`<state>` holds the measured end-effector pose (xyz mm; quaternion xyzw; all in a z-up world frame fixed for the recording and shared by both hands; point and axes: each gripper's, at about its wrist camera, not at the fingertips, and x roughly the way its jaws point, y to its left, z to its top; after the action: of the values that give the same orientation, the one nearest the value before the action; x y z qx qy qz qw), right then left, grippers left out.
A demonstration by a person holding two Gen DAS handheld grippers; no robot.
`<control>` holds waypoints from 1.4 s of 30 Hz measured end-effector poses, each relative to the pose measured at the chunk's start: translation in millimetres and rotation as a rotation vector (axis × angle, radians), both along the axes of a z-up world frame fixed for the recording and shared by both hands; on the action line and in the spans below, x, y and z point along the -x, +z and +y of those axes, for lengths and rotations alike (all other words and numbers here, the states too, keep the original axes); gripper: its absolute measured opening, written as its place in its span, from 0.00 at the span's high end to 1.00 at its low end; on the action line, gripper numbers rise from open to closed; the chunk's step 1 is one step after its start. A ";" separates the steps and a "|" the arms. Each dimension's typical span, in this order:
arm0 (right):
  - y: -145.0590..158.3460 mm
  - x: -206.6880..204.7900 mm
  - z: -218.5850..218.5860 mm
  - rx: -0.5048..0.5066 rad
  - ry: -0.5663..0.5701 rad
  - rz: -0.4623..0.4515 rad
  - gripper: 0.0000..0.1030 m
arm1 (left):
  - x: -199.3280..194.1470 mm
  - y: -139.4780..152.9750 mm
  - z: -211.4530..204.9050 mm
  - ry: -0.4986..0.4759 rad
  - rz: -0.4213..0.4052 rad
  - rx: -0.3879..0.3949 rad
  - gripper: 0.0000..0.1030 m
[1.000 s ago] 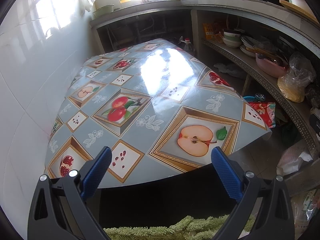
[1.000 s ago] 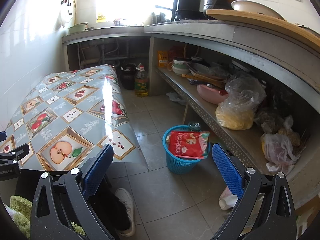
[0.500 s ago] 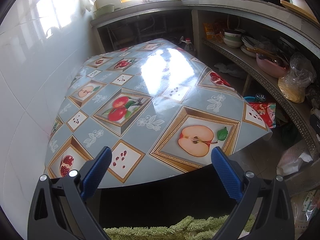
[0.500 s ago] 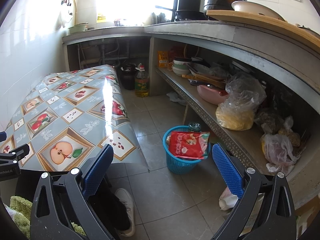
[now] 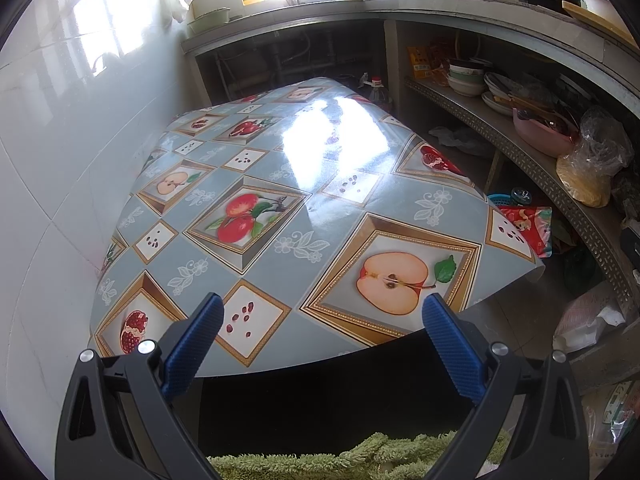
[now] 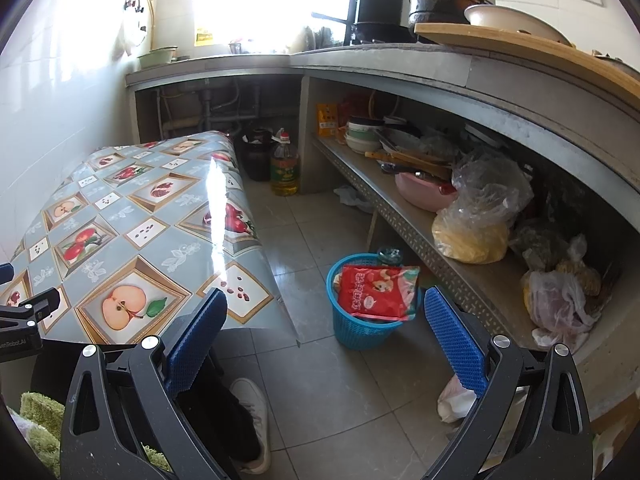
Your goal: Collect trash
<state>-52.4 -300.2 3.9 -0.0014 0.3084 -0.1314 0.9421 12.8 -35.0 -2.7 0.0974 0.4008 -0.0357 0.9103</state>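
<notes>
Here, left tongs [image 5: 322, 328] and right tongs [image 6: 326, 320] spread wide, empty; red packet [image 6: 376, 292] print unreadable.

The left wrist view looks down from close above the near edge of the table [image 5: 280, 208], facing along it toward the counter. The right wrist view sits right of the table [image 6: 120, 216], higher, facing the floor and basket [image 6: 360, 320]. Both share the table and basket [image 5: 502, 200].
</notes>
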 end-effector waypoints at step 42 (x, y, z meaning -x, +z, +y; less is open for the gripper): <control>3.0 -3.0 1.6 -0.002 0.003 0.002 0.08 | 0.7 -2.5 1.1 0.000 0.009 0.000 0.05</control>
<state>-49.4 -298.6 6.9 -0.0012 0.3093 -0.1295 0.9421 12.1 -33.9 -5.2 0.0972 0.4050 -0.0361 0.9084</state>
